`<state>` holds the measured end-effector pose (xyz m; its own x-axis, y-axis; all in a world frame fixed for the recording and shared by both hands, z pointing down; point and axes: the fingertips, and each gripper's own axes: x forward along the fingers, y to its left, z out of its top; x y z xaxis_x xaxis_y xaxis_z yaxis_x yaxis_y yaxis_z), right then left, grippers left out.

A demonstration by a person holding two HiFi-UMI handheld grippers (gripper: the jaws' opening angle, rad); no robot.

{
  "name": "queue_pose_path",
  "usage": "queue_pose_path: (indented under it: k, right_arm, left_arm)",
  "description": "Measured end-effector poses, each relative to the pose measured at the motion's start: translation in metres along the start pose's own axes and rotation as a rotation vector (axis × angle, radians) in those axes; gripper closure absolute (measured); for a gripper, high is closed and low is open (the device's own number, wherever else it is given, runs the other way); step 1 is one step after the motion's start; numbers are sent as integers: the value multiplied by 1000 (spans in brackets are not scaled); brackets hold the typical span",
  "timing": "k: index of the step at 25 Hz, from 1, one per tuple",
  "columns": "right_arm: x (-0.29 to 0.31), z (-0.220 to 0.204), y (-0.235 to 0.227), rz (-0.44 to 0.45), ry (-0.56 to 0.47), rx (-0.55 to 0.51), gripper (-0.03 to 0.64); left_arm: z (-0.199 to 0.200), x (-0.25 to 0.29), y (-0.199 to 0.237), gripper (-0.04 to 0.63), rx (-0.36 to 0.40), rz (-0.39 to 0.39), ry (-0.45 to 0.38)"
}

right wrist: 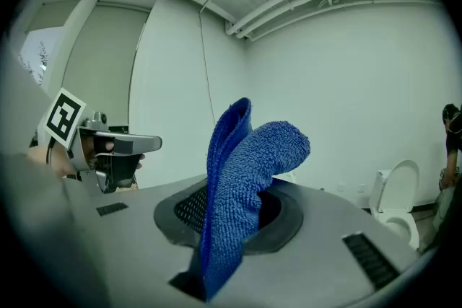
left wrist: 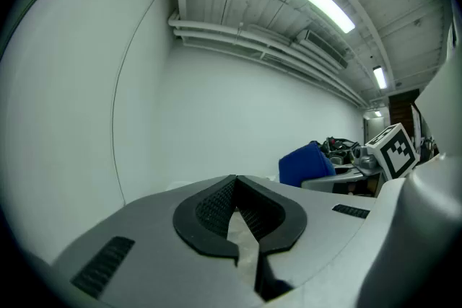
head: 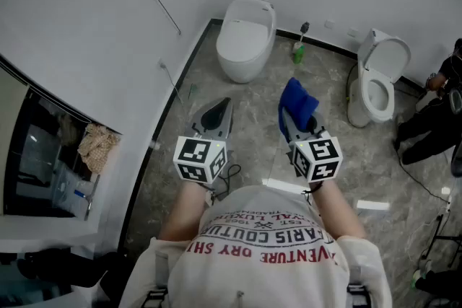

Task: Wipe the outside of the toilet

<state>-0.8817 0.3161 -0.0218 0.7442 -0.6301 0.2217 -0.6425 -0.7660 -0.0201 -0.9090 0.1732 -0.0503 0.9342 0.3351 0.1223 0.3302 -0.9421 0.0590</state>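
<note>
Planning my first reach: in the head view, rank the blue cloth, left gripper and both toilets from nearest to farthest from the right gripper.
1. The blue cloth, clamped in the right gripper's jaws.
2. The left gripper, alongside on the left.
3. The closed toilet ahead-left and the open toilet ahead-right: too close to call.

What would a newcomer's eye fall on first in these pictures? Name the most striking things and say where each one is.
The blue cloth stands out most: it sticks up, folded, from the shut jaws of the right tool, in the middle of the scene. Further ahead on the grey floor stand two white toilets, the closed toilet in the middle and the open toilet to the right. The left tool is shut with nothing in it.
</note>
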Motion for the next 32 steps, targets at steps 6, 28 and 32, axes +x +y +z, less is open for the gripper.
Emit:
queue_pose_path:
  k: [6, 28, 32]
  right_arm:
    - [4, -5, 1, 1, 11, 2, 545]
    - [108, -20, -3, -43, 58, 164, 545]
    - [154, -18, -44, -49, 60, 173, 545]
  left_arm:
    - [-5, 2, 4, 588, -4, 2, 6]
    - [-45, 19, 115, 588, -60, 51, 85]
    - [-51, 62, 141, 588, -60, 81, 101]
